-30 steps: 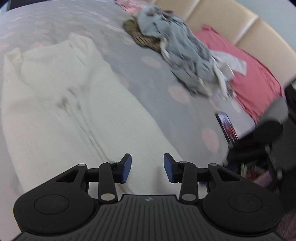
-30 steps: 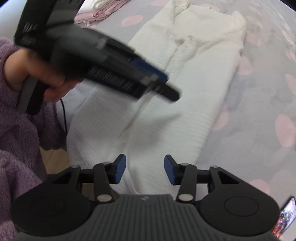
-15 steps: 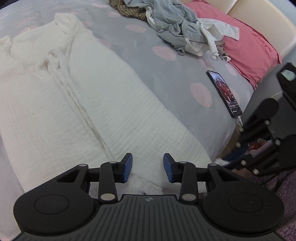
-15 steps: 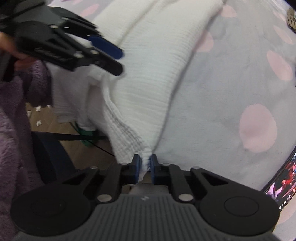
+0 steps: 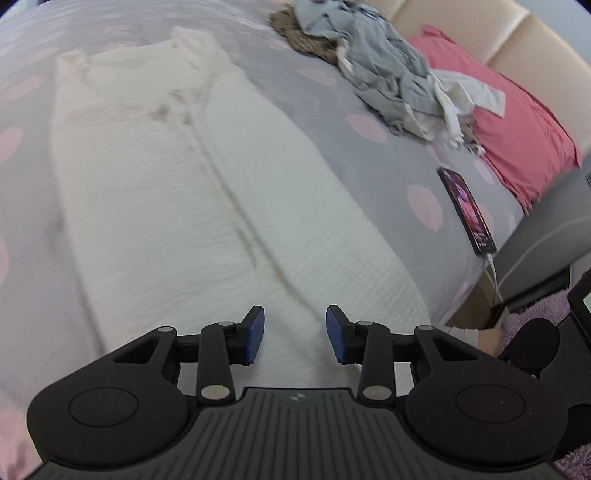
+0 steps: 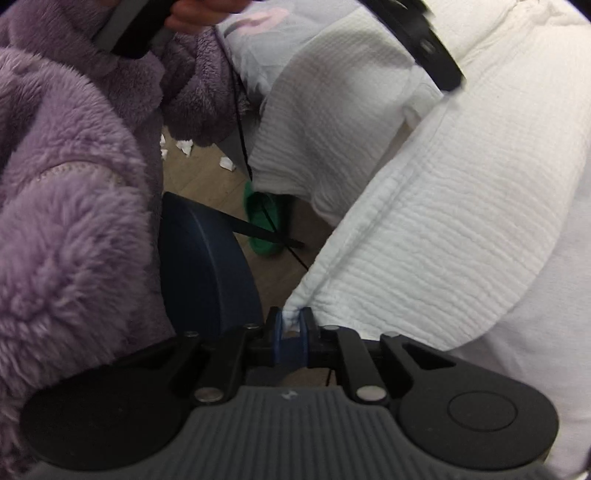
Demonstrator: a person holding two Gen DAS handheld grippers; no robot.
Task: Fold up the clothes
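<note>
A grey bed (image 5: pixel 229 55) with pink spots fills the view. At its near edge a corner of the white garment (image 6: pixel 443 236) is clamped by the right gripper (image 6: pixel 291 328), its jaws just eased slightly; the left gripper (image 5: pixel 294 330) hangs released above the cloth. No fold is made yet. Farther off, a heap of clothes (image 5: pixel 384 74) waits, partly blurred.

Phone (image 5: pixel 466 210) and clothes pile (image 5: pixel 384 79) rightward.

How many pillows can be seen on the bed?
1. The red pillow lies at the head of the bed, against the beige headboard, beside the clothes pile. More pillows may be hidden under that pile or beyond the picture's edge.
</note>
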